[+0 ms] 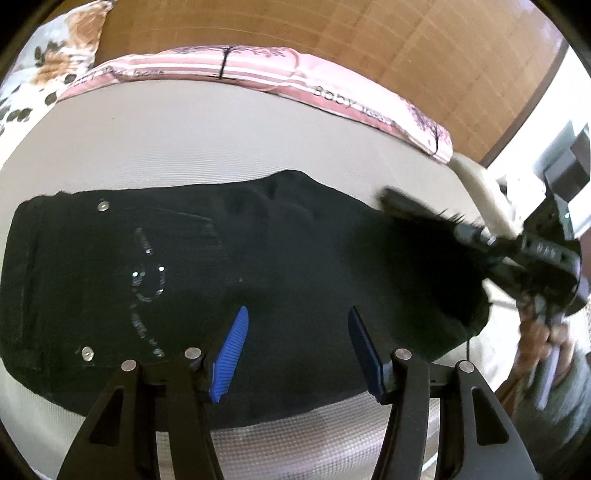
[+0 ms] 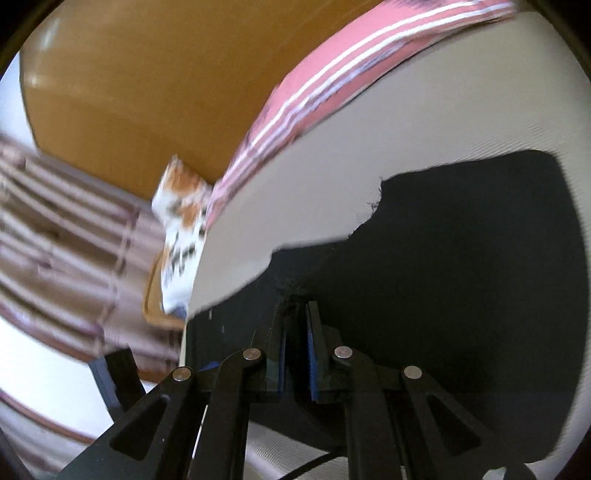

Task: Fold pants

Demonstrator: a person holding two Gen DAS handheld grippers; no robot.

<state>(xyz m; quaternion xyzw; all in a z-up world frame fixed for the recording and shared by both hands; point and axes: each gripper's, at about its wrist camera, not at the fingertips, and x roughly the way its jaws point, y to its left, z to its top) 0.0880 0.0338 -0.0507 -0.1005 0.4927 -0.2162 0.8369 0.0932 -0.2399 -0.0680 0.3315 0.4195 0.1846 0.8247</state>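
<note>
Black pants [image 1: 221,266] lie across the pale mattress [image 1: 184,140], with the waist, rivets and button at the left. My left gripper [image 1: 298,314] hovers over their middle, open, its blue pads apart and nothing between them. At the right, my right gripper [image 1: 469,232] is shut on the frayed leg end and holds it lifted above the rest of the garment. In the right wrist view the right gripper [image 2: 295,304] pinches a bunch of the black pants [image 2: 461,258], which hang from it down to the mattress [image 2: 369,155]. This view is blurred.
A pink striped blanket [image 1: 258,66] runs along the far side of the mattress, against a wooden headboard [image 1: 369,33]. A floral pillow [image 1: 62,55] sits at the far left. A person's hand [image 1: 546,332] grips the right tool. A striped brown cloth [image 2: 55,221] hangs beyond the bed.
</note>
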